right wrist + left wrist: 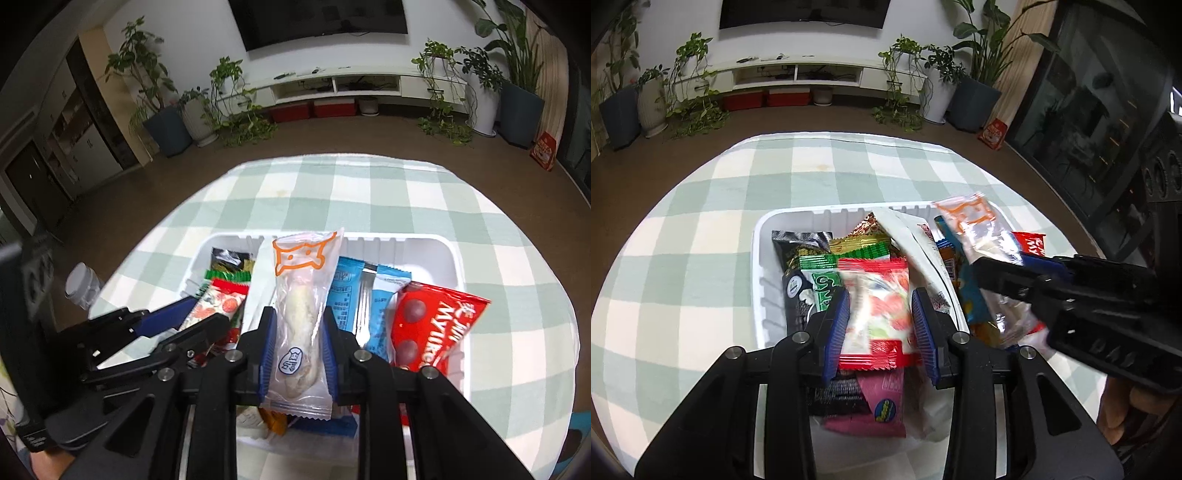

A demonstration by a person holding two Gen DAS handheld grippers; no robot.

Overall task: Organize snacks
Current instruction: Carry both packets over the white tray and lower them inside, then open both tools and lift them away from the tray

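Clear pkt (pixel 300 325) betw. right tongs (pixel 299 343).

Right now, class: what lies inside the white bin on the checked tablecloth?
The white bin holds piled snack packets: a red chocolate-ball bag, blue wrappers, a black packet, a pink one. Anything beneath them is covered.

You have a white plastic bin (pixel 764 280) on the checked surface, crowded with snack packets. A red-edged white packet (pixel 875 310) is held upright over it; a clear packet with an orange outline (pixel 301 314) stands beside it.
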